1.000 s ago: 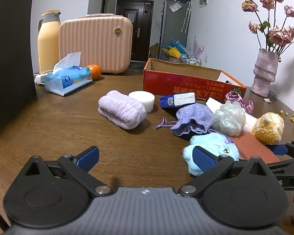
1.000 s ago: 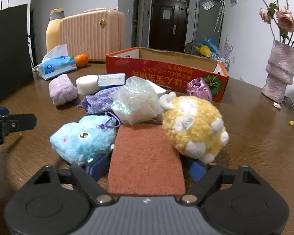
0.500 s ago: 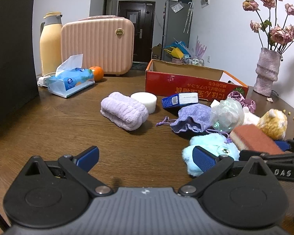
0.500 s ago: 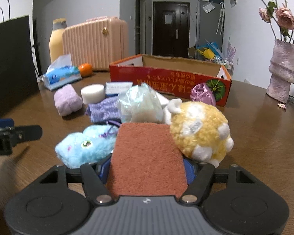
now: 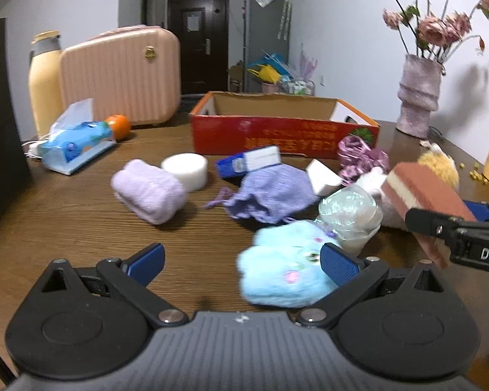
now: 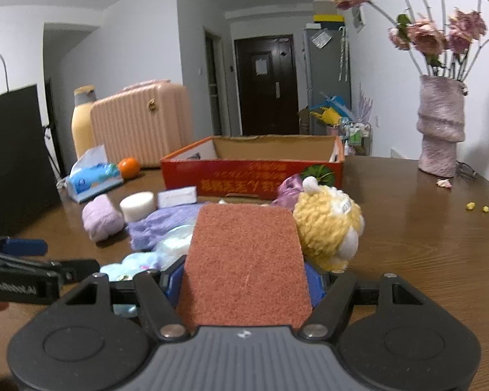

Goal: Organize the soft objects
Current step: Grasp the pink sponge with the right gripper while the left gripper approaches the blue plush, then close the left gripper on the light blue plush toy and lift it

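Observation:
My right gripper [image 6: 243,282] is shut on a reddish-brown sponge [image 6: 244,260], held above the table. From the left wrist view the sponge [image 5: 420,192] hangs at the right, in front of a yellow plush [image 5: 440,167]. My left gripper [image 5: 241,262] stands open, with a light-blue plush [image 5: 283,270] lying between its fingers near the right one. A lilac towel roll [image 5: 150,192], a purple knit pouch [image 5: 270,195] and a clear mesh puff [image 5: 348,215] lie beyond. The red cardboard box [image 6: 244,176] stands open behind them.
A pink suitcase [image 5: 120,75], a yellow bottle [image 5: 44,81], a tissue pack [image 5: 78,145] and an orange [image 5: 119,125] sit at the back left. A vase of dried roses [image 6: 440,130] stands at the right. A black bag [image 6: 13,156] rises at the left edge.
My right gripper closed on the sponge and lifted it off the table. My left gripper moved forward and right, so the blue plush now lies between its fingers.

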The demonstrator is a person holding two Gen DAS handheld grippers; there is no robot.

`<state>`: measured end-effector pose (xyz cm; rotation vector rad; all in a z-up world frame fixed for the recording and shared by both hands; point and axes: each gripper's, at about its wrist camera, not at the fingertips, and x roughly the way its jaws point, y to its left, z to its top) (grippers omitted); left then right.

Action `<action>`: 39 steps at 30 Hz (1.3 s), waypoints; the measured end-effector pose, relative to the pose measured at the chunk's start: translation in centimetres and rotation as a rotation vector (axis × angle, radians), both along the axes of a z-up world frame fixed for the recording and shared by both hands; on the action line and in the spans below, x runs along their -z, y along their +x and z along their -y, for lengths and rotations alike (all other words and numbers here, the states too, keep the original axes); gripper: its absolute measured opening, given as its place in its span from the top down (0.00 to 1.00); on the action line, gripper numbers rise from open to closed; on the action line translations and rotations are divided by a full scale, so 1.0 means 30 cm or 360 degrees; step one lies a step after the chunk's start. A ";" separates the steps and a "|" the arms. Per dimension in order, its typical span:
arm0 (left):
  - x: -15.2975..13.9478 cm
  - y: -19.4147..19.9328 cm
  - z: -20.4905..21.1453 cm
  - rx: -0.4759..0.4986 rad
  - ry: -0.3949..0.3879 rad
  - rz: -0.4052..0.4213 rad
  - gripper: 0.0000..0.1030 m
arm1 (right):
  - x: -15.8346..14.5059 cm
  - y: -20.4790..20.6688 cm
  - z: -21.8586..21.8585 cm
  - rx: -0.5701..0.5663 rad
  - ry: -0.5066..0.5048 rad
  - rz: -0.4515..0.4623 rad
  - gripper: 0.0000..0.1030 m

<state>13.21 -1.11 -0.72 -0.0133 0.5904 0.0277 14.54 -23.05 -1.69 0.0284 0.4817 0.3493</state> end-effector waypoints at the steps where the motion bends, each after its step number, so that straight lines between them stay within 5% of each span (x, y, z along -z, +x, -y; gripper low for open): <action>1: 0.003 0.009 0.013 0.0010 -0.0006 -0.0014 0.00 | -0.002 0.000 0.018 0.0009 0.0010 0.0007 0.33; 32: 0.097 0.170 0.097 0.0060 0.0035 -0.0217 0.00 | 0.016 0.037 0.198 0.0189 0.0069 0.0016 0.33; 39: 0.106 0.177 0.092 0.0099 -0.0007 -0.0245 0.17 | 0.023 0.040 0.193 0.0203 0.0057 0.0022 0.33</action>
